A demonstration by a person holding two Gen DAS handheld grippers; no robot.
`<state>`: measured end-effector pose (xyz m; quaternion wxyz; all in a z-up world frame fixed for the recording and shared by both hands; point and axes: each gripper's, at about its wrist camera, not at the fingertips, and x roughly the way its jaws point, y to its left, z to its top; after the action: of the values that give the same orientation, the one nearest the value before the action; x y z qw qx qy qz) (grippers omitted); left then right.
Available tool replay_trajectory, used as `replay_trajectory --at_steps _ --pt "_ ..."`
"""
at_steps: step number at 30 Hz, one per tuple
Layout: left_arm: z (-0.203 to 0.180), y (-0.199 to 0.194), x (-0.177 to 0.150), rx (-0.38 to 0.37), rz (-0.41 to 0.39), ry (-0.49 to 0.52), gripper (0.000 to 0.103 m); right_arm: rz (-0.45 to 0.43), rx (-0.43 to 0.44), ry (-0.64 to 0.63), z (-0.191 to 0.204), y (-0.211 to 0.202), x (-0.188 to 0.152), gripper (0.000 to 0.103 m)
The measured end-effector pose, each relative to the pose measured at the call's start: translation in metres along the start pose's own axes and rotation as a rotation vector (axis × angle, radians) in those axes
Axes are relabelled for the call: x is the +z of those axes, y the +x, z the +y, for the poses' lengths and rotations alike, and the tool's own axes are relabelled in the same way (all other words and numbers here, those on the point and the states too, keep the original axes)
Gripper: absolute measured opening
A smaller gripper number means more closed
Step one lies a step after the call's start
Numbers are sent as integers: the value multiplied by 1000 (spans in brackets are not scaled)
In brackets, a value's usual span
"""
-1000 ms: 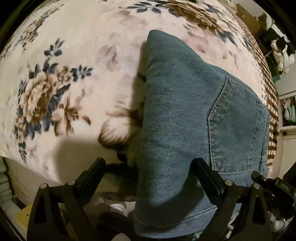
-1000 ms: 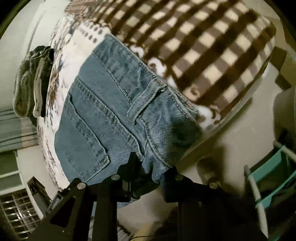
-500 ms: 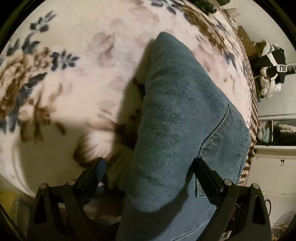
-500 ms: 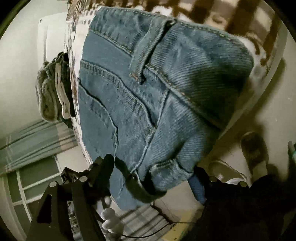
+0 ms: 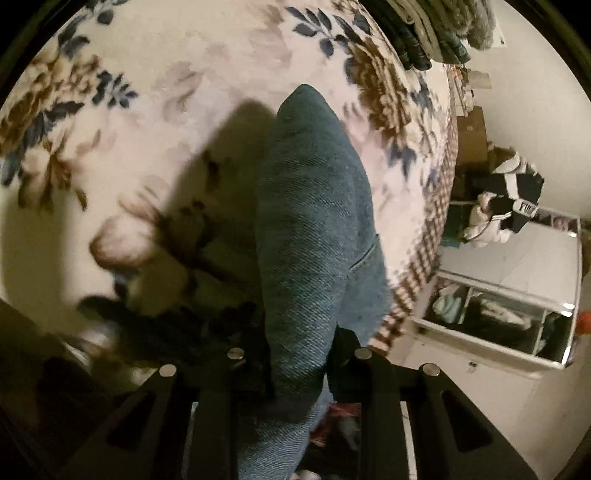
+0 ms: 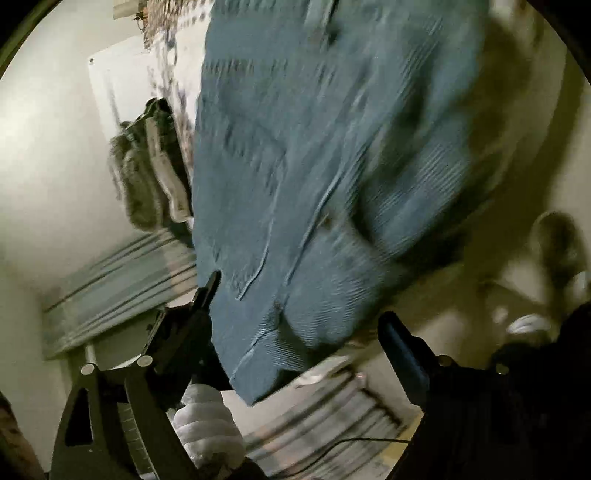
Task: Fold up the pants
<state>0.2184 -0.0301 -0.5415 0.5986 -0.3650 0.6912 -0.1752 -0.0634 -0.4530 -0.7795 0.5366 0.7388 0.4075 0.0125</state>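
The left gripper [image 5: 295, 354] is clenched on a thick fold of the jeans [image 5: 314, 236], its two black fingers pressed close against the denim on either side. From this grip the jeans rise in a ridge above the bed [image 5: 166, 74], which is covered by a cream floral blanket. The jeans cast a dark shadow on the blanket to their left. The bed's right edge, where a brown checked cover shows, curves down just beside the jeans. Beyond that edge is bare floor, then a white shelf unit [image 5: 517, 295] with clothes in it and a heap of clothing [image 5: 502, 206] on top. Folded clothes [image 5: 417, 26] sit at the bed's far edge.

The right gripper [image 6: 299, 321] is released, its fingers spread wide. The jeans [image 6: 325, 155] fill the space above and between them, blurred; the denim's lower edge hangs between the fingers, and whether it touches either finger cannot be told. To the left a pile of clothes [image 6: 151, 166] rests against a pale wall. A white-gloved hand [image 6: 207, 424] shows low in the frame. To the right is open floor.
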Motion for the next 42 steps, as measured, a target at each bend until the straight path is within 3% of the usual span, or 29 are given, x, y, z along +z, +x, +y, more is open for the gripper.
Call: replay_trajectory --at_steps 4,7,8,9,11,13,20,23,24,27,29,31,34,35,39,42 --pt "-8 -2 4 -2 8 7 19 -13 26 61 -9 30 3 100" --pt "-3 -6 6 6 15 6 19 -79 91 126 -19 30 9 99" --pt "-3 -6 7 13 13 13 19 -130 117 127 -19 22 8 87" --pt "0 -7 6 17 11 20 19 -188 110 115 -16 11 7 56" --pt "5 -5 8 21 15 15 19 -250 82 71 -6 -7 8 42" --pt "10 -3 7 26 21 14 19 -274 70 42 1 -15 11 42" --pt "24 7 12 90 30 88 22 -217 2 49 -3 2 41 45" --pt "34 15 16 117 36 107 30 -250 -16 29 9 7 40 45" --pt "36 17 16 121 41 111 35 -284 -34 -5 16 3 35 35" --pt "43 25 17 121 59 126 47 -341 -52 -88 40 -6 24 33" --pt "48 30 18 141 52 135 55 -330 -79 -93 38 -3 28 35" --pt "53 35 19 138 50 126 55 -284 -104 -8 19 5 41 38" --pt "51 32 16 138 22 156 52 -266 -58 25 14 9 50 40" --pt "48 30 12 133 4 182 39 -273 -63 31 16 10 49 40" --pt "32 20 2 146 -38 246 20 -347 -105 -10 34 8 39 30" --pt "14 -2 -5 131 -63 271 18 -382 -122 -46 57 0 29 27"
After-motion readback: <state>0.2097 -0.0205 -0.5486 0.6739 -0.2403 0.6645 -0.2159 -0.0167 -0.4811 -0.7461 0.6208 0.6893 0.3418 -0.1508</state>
